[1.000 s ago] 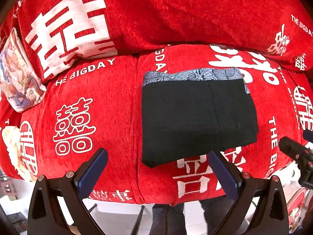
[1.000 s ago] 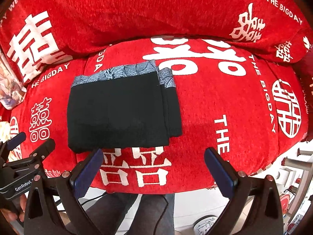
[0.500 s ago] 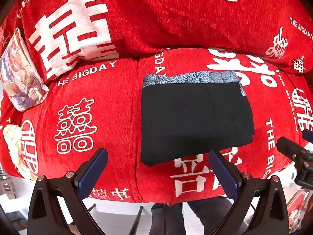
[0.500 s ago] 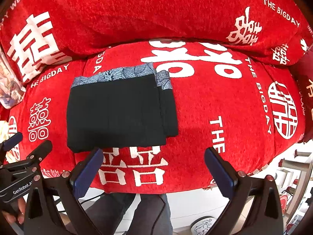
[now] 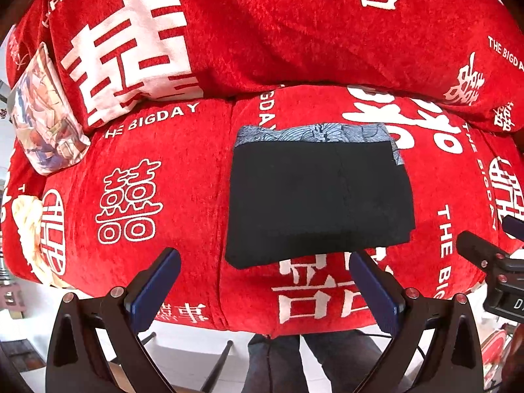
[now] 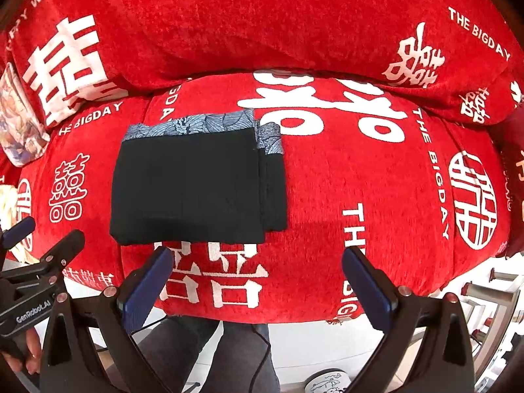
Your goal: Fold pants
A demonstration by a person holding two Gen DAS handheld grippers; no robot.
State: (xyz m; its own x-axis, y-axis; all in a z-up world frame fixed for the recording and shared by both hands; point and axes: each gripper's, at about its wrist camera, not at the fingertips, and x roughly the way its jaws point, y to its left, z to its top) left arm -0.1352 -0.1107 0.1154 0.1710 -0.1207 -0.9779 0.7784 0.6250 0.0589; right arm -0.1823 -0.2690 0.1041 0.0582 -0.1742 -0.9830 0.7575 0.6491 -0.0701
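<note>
Wide apart on both sides: left gripper [image 5: 264, 278] and right gripper [image 6: 257, 276], holding nothing, touching nothing, short of the sofa seat [image 6: 376, 190]. Beyond, folded black pants [image 5: 319, 198] flat on that seat. Only from the left: a printed cushion [image 5: 44, 118].

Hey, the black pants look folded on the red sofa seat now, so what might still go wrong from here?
1. The folded pants are not squared: a lower layer with the patterned waistband sticks out on one side, so the stack may loosen if moved.
2. The near edge lies close to the rounded front of the sofa seat; a nudge might slide it off.
3. The left gripper and the right gripper, both open, hover close to that edge and might snag it.
</note>
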